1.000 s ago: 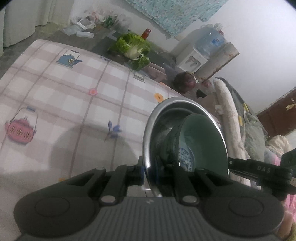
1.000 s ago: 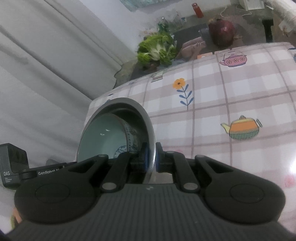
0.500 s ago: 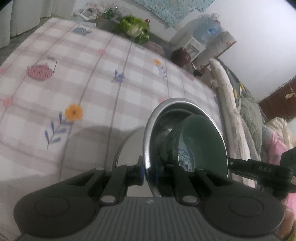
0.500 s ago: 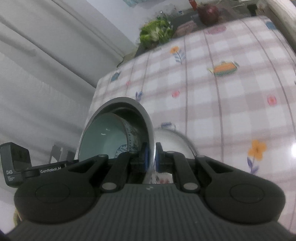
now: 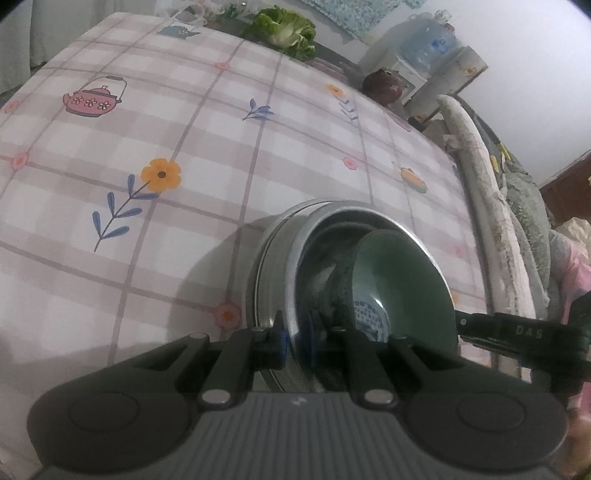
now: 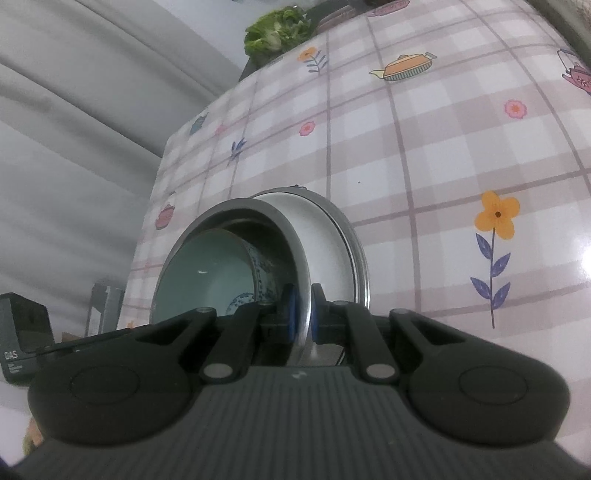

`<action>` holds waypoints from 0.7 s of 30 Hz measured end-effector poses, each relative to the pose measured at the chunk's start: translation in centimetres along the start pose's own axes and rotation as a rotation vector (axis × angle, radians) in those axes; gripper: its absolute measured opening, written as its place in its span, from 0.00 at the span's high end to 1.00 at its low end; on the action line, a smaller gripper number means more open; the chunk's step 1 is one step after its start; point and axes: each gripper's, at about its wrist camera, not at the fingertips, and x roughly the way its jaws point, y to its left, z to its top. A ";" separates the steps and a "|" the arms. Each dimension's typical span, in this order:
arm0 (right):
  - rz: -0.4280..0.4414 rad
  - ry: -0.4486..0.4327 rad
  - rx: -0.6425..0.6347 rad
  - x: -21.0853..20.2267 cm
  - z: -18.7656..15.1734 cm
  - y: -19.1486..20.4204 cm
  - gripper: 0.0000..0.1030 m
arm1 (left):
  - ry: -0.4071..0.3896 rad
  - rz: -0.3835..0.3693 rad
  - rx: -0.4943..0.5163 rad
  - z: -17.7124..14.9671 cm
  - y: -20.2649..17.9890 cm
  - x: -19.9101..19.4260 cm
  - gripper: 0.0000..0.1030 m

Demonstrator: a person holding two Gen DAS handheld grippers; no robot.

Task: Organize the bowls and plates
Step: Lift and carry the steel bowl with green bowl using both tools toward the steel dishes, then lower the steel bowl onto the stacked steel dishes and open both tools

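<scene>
Left to right across the table [image 5: 303, 122] as I see it from my station: plaid cloth with teapot and flower prints, a leafy cabbage [image 5: 286, 24] beyond the far edge. My left gripper [image 5: 295, 338] is clamped on the left rim of the steel bowl [image 5: 369, 218]; one pad sits outside the wall, the other inside. A green ceramic bowl [image 5: 406, 280] with a blue motif nests inside the steel one, leaning toward its right wall. Under the steel bowl I see the rim of a white plate [image 6: 325, 243] edged in metal; whether the bowl rests on it or hangs just above, I cannot tell. My right gripper [image 6: 300, 314] is pinched on the opposite rim, blue pads on either side of the steel wall. The stack is near the table's front edge, between both tools.
</scene>
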 end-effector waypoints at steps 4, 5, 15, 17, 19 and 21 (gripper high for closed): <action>-0.016 -0.001 -0.008 0.4 0.1 -0.1 0.92 | -0.002 -0.006 0.003 0.1 0.2 0.2 0.89; -0.020 -0.004 -0.011 0.4 0.0 0.0 0.92 | -0.003 -0.006 0.006 0.1 0.3 0.2 0.89; -0.048 -0.039 -0.059 0.2 0.3 0.2 0.91 | -0.038 -0.003 0.064 -0.1 0.0 -0.1 0.84; -0.052 -0.042 -0.070 0.1 0.2 0.3 0.90 | -0.051 0.005 0.079 -0.2 -0.1 -0.6 0.80; -0.071 -0.045 -0.089 0.0 0.1 0.6 0.87 | -0.063 0.013 0.091 -0.2 -0.2 -1.1 0.79; -0.092 -0.053 -0.113 -0.3 -0.1 0.8 0.81 | -0.075 0.012 0.098 -0.3 -0.2 -1.6 0.75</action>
